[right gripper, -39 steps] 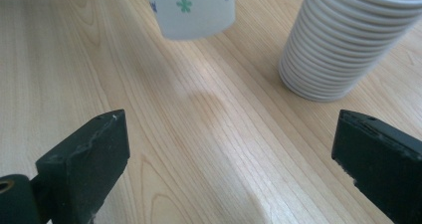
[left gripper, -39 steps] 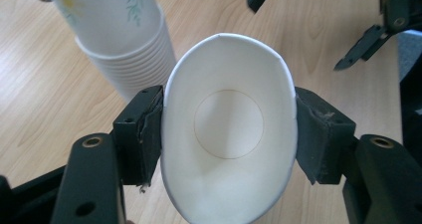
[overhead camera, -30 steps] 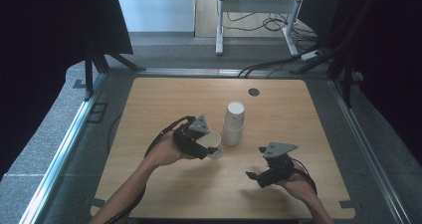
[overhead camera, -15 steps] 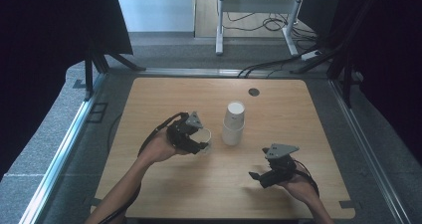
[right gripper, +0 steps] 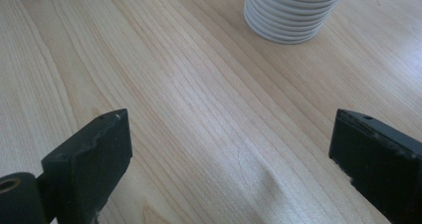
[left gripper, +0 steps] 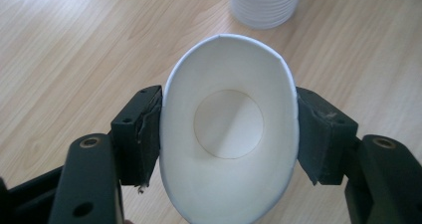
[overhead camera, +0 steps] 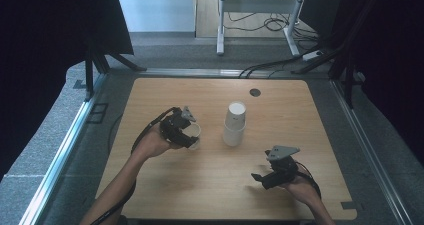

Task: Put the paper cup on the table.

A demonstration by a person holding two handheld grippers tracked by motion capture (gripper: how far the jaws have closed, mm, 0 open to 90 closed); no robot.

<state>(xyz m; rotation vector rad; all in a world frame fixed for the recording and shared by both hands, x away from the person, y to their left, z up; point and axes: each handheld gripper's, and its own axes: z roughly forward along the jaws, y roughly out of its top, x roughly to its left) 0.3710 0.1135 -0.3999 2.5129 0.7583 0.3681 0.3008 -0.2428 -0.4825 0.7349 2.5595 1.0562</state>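
A single white paper cup (left gripper: pixel 229 129) sits between the pads of my left gripper (left gripper: pixel 229 134), squeezed into an oval with its mouth facing the camera. The jaws have just been opening a little, and the cup is still pressed between them. In the high view this gripper (overhead camera: pixel 189 133) holds the cup (overhead camera: pixel 194 133) left of a stack of white paper cups (overhead camera: pixel 234 125) at the table's middle. The stack (right gripper: pixel 293 10) stands beyond my right gripper (right gripper: pixel 231 154), which is open over bare wood. That gripper (overhead camera: pixel 257 177) is near the front right.
The wooden table (overhead camera: pixel 310 120) has a small black round cap (overhead camera: pixel 255 92) near its far edge. Metal rails run along both sides. A white frame's legs (overhead camera: pixel 220 40) and cables lie on the floor beyond.
My left gripper has carried the cup to the left, away from the stack. The right gripper has stayed about where it was.
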